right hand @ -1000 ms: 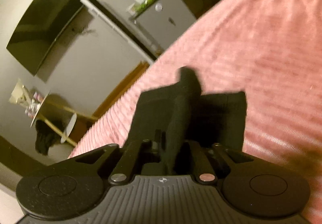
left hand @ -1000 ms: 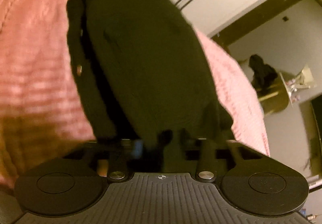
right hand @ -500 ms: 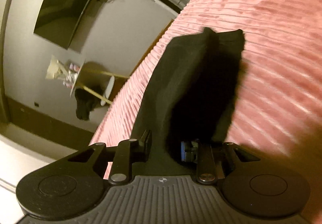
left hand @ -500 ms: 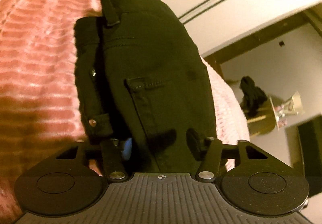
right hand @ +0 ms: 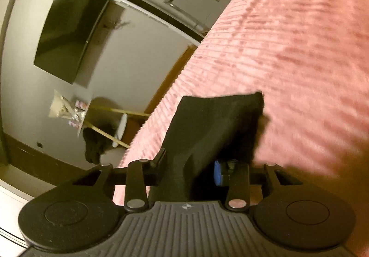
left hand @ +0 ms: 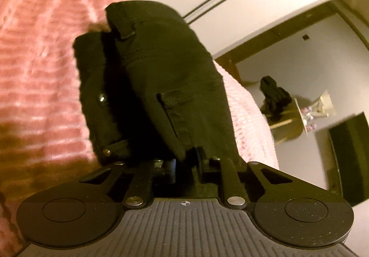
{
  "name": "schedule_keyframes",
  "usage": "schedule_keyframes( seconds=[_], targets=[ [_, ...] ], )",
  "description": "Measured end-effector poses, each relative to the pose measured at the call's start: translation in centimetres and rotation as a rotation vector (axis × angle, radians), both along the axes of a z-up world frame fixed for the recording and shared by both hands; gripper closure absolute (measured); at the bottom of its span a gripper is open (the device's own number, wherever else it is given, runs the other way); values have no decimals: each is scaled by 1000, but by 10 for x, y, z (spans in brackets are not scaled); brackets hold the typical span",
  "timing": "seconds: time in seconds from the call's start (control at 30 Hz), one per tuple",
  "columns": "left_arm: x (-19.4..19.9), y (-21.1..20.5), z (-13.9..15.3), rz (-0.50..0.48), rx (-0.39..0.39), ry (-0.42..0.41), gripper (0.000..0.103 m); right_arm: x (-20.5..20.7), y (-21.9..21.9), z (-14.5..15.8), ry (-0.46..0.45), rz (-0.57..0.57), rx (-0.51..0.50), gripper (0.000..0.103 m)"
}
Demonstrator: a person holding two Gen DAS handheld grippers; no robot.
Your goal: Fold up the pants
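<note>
Matt black cloth pants [left hand: 161, 86], ribbed fuzzy pink bedspread [right hand: 288, 49]

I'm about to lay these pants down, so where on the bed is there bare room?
Right wrist view: the pink bedspread lies bare beyond and right of the pants' hem. Left wrist view: a bare stretch left of the waistband. It is crowded only at each claw, left and right, where cloth bunches.

A bed covered by a ribbed pink blanket [left hand: 39, 77] carries the black pants [left hand: 170, 77], their waistband end draped over it and their leg end [right hand: 216, 123] resting on the pink ribs.
</note>
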State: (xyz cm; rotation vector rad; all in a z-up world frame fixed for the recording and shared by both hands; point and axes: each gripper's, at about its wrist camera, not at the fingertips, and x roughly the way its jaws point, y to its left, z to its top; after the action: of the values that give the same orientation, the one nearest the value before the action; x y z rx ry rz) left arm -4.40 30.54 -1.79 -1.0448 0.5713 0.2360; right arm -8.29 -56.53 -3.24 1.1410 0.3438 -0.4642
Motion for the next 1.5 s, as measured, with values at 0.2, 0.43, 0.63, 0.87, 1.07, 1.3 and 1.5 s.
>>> schedule_keyframes(
  seconds=[0.2, 0.43, 0.63, 0.87, 1.07, 1.3, 1.5],
  targets=[
    [-10, -6, 17, -27, 43, -92, 91, 28, -10, 34, 98, 19, -169, 99],
    [-30, -2, 7, -77, 102, -30, 86, 31, -5, 34, 195, 23, -442, 98],
    [-41, 1, 5, -12, 163, 106, 57, 27, -2, 23, 466, -100, -491, 65],
    [-39, -26, 49, 20, 490, 103, 18, 45, 96, 82, 301, 37, -805, 65],
    [7, -58, 42, -46, 542, 106, 5, 109, 267, 74, 84, 739, -867, 66],
    [26, -55, 9, 56, 612, 154, 2, 162, 437, 39, 29, 1201, -979, 67],
    [25, -53, 0, 67, 624, 118, 0, 208, 512, 26, 10, 1329, -1037, 68]
  ],
)
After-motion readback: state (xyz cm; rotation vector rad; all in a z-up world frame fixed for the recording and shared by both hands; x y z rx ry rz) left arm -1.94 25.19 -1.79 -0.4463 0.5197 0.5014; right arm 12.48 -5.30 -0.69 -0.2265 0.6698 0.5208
